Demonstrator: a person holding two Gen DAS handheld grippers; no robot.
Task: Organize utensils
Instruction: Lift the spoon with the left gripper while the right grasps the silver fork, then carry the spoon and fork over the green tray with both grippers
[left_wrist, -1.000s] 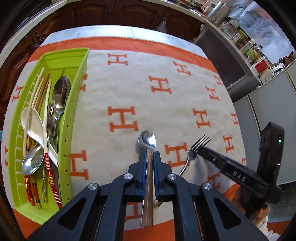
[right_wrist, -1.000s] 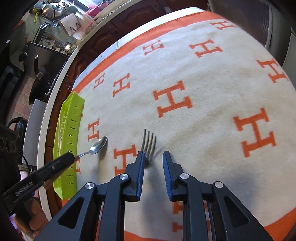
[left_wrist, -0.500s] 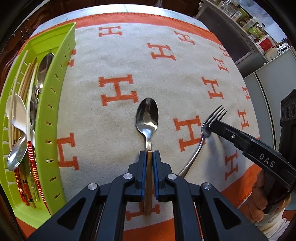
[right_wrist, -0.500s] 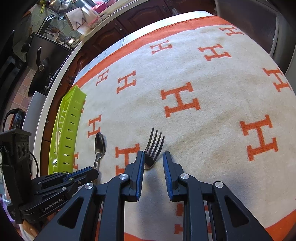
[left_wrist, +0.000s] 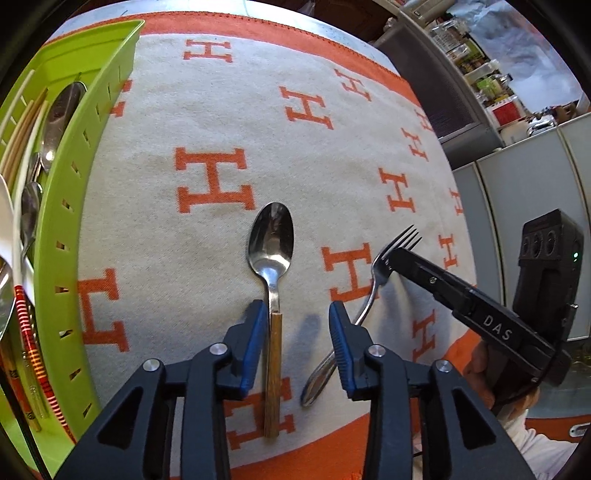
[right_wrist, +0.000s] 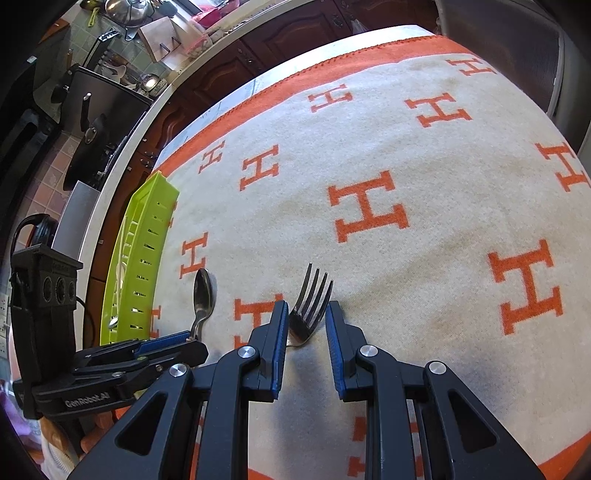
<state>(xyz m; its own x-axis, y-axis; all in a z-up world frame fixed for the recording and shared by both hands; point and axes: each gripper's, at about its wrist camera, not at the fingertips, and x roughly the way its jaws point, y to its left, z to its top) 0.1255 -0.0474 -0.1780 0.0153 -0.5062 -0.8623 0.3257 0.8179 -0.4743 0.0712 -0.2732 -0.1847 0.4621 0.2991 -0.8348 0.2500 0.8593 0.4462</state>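
Spoon (left_wrist: 272, 240) flat on cloth (left_wrist: 221, 110), no longer clamped by opening left gripper (left_wrist: 297, 317).

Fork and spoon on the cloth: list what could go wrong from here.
1. The spoon lies beside the left pad as the left gripper jaws open; lifting may drag it.
2. The fork handle crosses under that gripper, so it may be knocked.
3. The right gripper, open around the tines, may slip off.

Left gripper (left_wrist: 297, 314) lowered, jaws opening off the spoon (left_wrist: 272, 258), now flat on the cloth (left_wrist: 221, 110)
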